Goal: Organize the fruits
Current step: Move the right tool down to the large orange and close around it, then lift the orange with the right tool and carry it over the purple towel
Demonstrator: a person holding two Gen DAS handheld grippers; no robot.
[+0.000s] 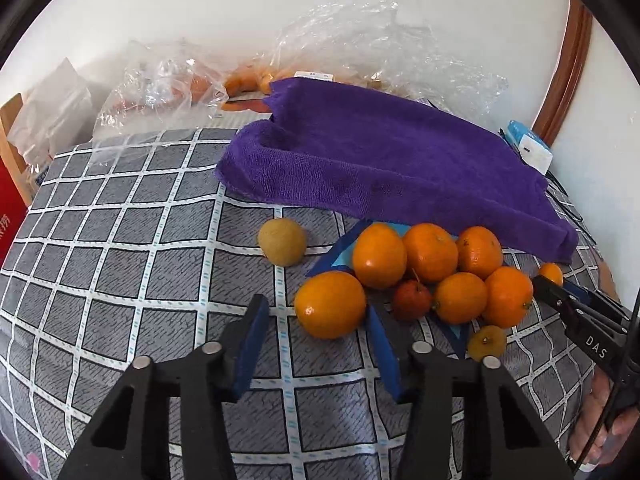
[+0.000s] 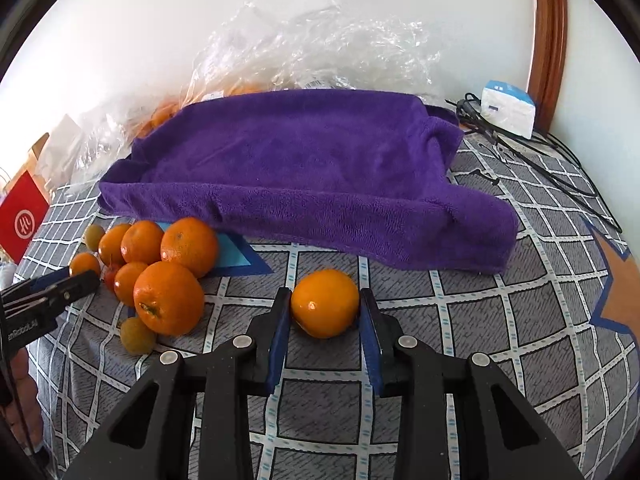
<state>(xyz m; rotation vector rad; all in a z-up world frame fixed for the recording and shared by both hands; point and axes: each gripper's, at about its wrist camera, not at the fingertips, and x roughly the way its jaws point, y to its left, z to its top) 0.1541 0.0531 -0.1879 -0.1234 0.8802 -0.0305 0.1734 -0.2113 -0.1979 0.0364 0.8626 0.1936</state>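
Note:
A purple towel-lined tray [image 1: 380, 156] lies at the back of the checked cloth; it also shows in the right wrist view [image 2: 304, 168]. Several oranges [image 1: 428, 252] are piled in front of it with a small red fruit [image 1: 412, 300] and small yellow fruits [image 1: 486, 342]. A tan round fruit [image 1: 282, 242] sits apart on the left. My left gripper [image 1: 316, 320] is open, with one orange [image 1: 330, 304] just ahead between its fingertips. My right gripper [image 2: 325, 312] has its jaws against both sides of a single orange [image 2: 325, 303] resting on the cloth.
Clear plastic bags [image 1: 168, 80] holding more oranges lie behind the tray. A white and blue box [image 2: 508, 108] and black cables [image 2: 540, 152] sit at the back right. A red box [image 2: 24, 216] stands at the left edge.

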